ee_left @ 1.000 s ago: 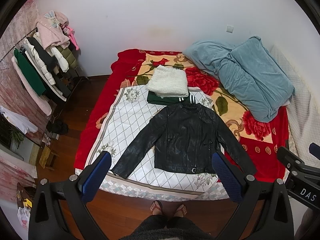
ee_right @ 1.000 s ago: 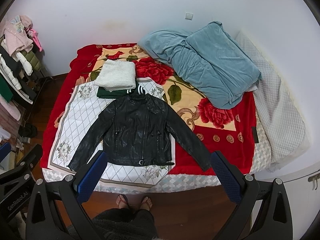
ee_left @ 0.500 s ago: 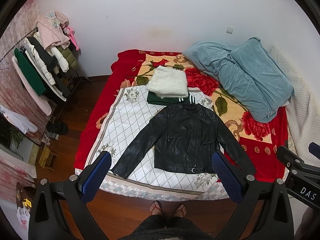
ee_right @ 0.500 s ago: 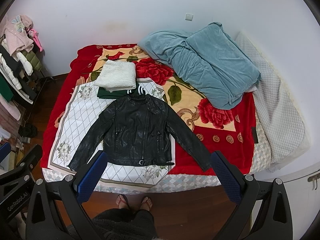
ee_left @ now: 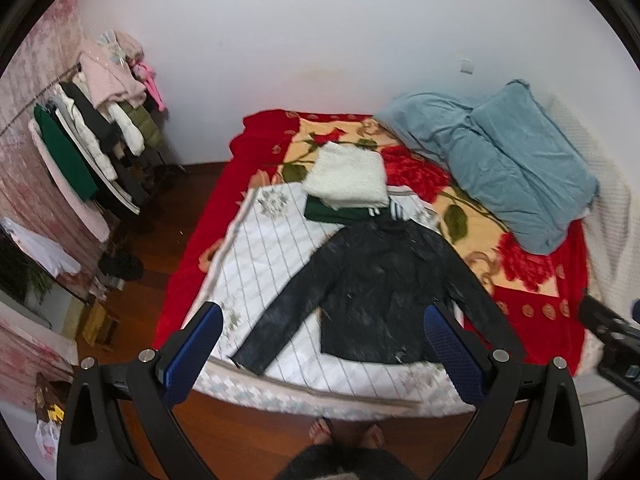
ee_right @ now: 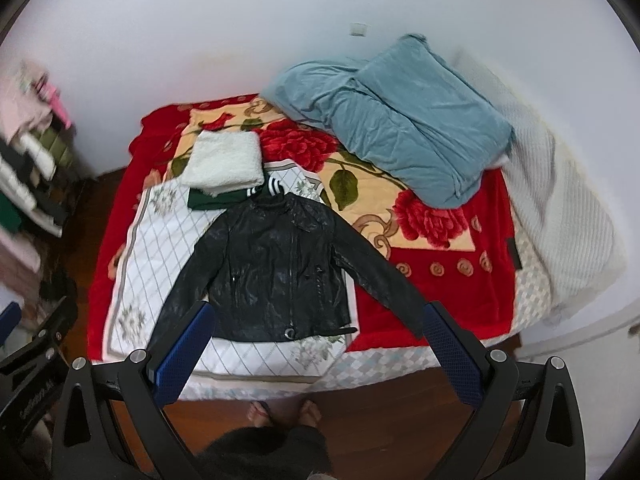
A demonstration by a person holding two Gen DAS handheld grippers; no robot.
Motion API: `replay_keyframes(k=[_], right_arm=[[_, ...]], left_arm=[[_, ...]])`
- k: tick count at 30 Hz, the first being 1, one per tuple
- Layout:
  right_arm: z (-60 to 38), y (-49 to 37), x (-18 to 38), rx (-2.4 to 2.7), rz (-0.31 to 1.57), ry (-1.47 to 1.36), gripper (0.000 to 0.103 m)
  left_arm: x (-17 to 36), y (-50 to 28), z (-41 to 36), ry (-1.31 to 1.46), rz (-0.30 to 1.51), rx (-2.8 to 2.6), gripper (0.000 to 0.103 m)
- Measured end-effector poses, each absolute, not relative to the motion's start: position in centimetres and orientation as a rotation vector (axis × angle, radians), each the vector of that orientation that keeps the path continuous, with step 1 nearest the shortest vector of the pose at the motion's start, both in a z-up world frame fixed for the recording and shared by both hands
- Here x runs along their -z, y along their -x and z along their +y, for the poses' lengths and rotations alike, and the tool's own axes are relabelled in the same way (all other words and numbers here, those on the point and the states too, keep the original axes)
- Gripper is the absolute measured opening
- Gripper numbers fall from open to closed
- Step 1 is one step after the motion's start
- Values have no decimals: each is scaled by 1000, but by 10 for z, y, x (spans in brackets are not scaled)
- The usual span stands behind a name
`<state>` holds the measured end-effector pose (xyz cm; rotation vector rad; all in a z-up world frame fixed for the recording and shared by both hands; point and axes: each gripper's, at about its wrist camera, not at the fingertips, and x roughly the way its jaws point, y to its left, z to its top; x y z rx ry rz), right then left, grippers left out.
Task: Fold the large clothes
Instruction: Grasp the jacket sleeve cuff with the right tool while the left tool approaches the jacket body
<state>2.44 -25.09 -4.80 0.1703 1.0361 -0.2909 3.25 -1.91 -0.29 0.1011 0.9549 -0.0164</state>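
Seen along the left gripper (ee_left: 320, 344), whose blue-padded fingers (ee_left: 192, 350) stand spread wide with nothing between them, a clothes rack (ee_left: 92, 148) crowds the wall far off to the left of the left finger, and a strip of bare wooden floor (ee_left: 160, 232) runs between the rack and the bed's red edge. Ahead of the fingers and between them lies the black leather jacket (ee_left: 376, 292), flat and face-up on a white diamond-patterned sheet (ee_left: 264, 256), its sleeves angled out so that one cuff ends just past the left fingertip and the other passes behind the right finger. Beyond the collar sit a folded white fleece (ee_left: 348, 180) on a folded green garment (ee_left: 332, 214); further right a heap of blue bedding (ee_left: 512, 168) takes up the far corner of the red floral blanket (ee_left: 532, 300). The right gripper (ee_right: 316, 344) is likewise spread wide and holds nothing, with the jacket's hem just beyond its left finger and one cuff beside its right finger; to the right of that finger lies a white quilted cover (ee_right: 560, 208) near the wall. The person's sandalled feet (ee_right: 284, 412) stand on open floor at the bed's near edge. Compared with half a second ago, both views have tilted and blurred, the left one swinging so the bed sits further right, while the jacket and the piles have not moved.
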Motion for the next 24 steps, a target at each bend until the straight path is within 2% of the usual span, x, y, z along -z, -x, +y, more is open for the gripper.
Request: replay_keyframes(k=[6,9,10,11,12,14,24], right_arm=[[-301,-42,119,473,1054,-302,100],[-341,-45,170,562,1090,-373,80],[-356,-45,192,587,1115,-406,67],[-372,-45,214,605,1142,-455,59],[-384,-39,233,621,1154,-489,57],[-422,-36,281,695,1175,-602,43],[-554,-32,503,834,1291,-990,38]], left_arm=[[52,-78,-29,-168,929,3,103],[87,-104,-40,-204,969,7,103],[102,-114,-50,-219,994,10,103],[112,-117,-48,-223,1007,18,103],[124,-124,-56,-233,1016,22,103],[148,-136,-70,-266,1030,12,103],[299,-210,-143,-359,1180,-81,103]])
